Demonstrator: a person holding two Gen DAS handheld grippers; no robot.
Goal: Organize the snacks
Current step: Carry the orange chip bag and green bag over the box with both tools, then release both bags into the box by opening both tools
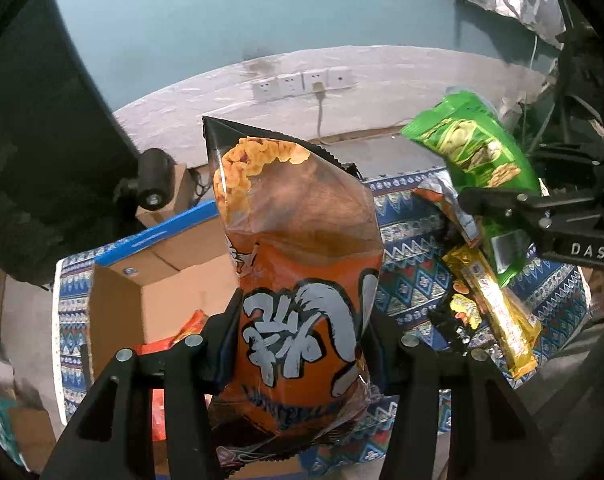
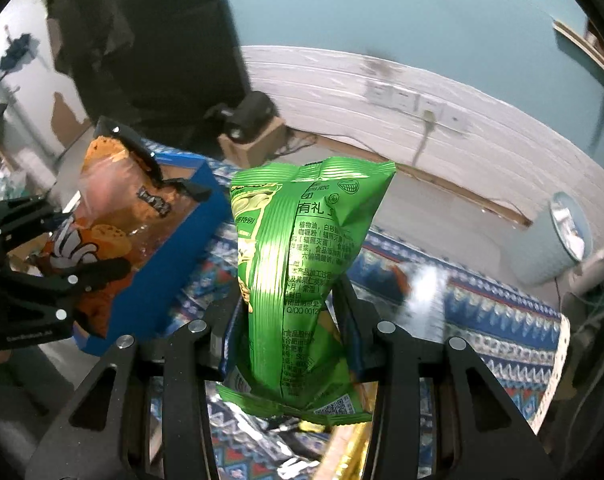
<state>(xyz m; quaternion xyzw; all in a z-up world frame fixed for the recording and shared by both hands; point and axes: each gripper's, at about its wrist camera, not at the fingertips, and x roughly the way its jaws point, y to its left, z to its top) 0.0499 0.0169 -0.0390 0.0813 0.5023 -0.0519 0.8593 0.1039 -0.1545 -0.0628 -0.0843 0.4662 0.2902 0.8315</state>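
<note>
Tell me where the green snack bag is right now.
The green snack bag is clamped upright in the right gripper, lifted above the patterned cloth, to the right of the cardboard box and the orange chip bag.

The cardboard box (image 1: 149, 280) lies open-topped at the left, its floor mostly bare beyond a red packet (image 1: 181, 334). To the right, loose snack packets (image 1: 498, 312) crowd the patterned cloth (image 1: 406, 280); its far strip looks clear, though blurred.
</note>
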